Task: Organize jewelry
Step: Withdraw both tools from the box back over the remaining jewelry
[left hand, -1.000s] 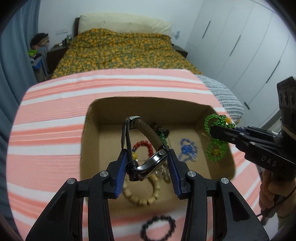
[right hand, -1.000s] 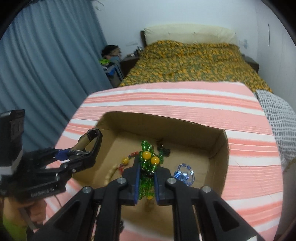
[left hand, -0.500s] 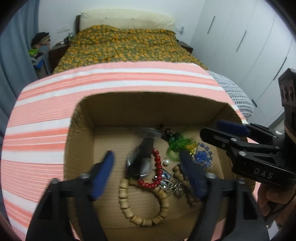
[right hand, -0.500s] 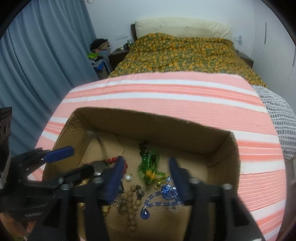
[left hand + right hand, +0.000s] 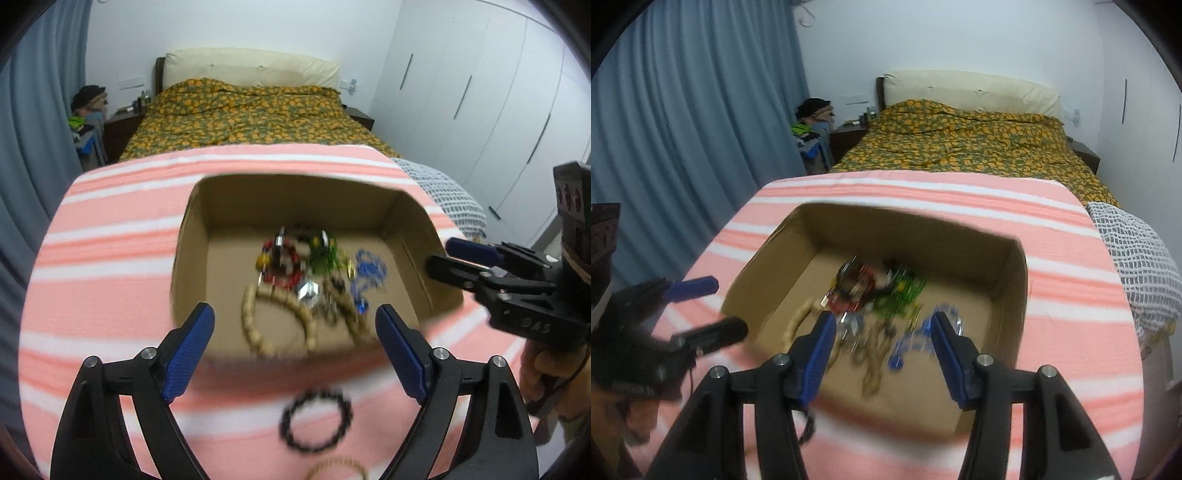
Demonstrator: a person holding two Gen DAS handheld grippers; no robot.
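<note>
In the left wrist view the left tongs (image 5: 291, 332) stand wide apart with nothing between them: a second ago they clamped a watch, their jaws have just been opening, and the watch (image 5: 282, 245) now lies blurred among the beads in the cardboard box (image 5: 188, 254) at the middle of the striped worktop (image 5: 103, 266). A black bead bracelet (image 5: 316, 421) and a pale wooden one (image 5: 336, 469) lie outside, near the worktop's near edge, probably next to go in. In the right wrist view the right tongs (image 5: 882, 339) also stand apart and empty, having let go moments ago; the green bead piece (image 5: 899, 295) they carried rests inside the box beside a blue bead piece (image 5: 923, 336).
</note>
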